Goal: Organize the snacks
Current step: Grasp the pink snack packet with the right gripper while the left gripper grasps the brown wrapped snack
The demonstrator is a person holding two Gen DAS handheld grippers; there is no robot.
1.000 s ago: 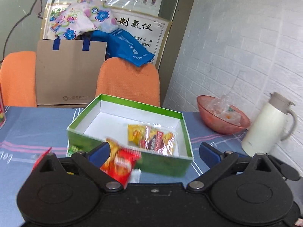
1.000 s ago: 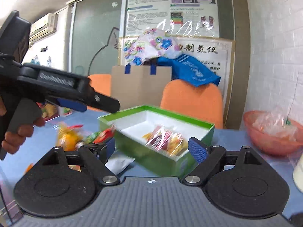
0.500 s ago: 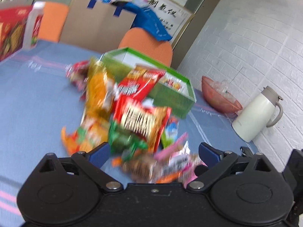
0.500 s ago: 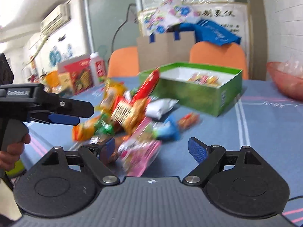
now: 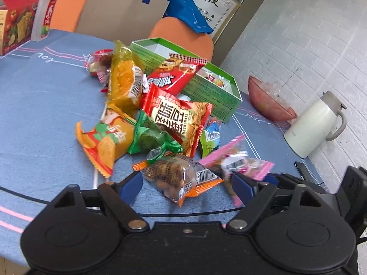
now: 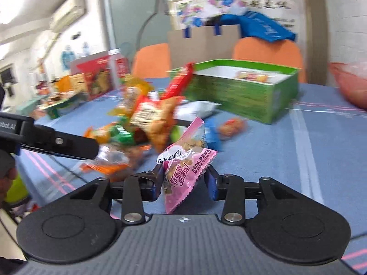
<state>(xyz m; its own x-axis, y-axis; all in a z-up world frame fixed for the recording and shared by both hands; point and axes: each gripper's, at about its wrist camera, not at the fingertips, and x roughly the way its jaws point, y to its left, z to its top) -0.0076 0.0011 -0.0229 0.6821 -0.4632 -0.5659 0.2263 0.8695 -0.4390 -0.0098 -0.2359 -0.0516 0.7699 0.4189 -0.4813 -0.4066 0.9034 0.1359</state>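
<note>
A pile of snack packets [image 5: 160, 114] lies on the blue tablecloth in front of an open green box [image 5: 213, 87] that holds one packet. My left gripper [image 5: 187, 183] is open, its fingers either side of a clear orange-edged packet [image 5: 181, 176]. My right gripper [image 6: 185, 178] is shut on a pink packet [image 6: 185, 167], which also shows in the left wrist view [image 5: 243, 162]. The green box shows in the right wrist view [image 6: 240, 91] behind the pile [image 6: 146, 121].
A red bowl [image 5: 268, 100] and a white thermos jug [image 5: 314, 126] stand at the right. A bottle [image 5: 43, 13] and red carton [image 5: 16, 18] stand at the far left. Orange chairs and a paper bag [image 5: 123, 11] are behind the table.
Both grippers pulled back from the box and dropped low over the pile. The right gripper closed on the pink packet. The left gripper stayed open, now around the orange-edged packet.
</note>
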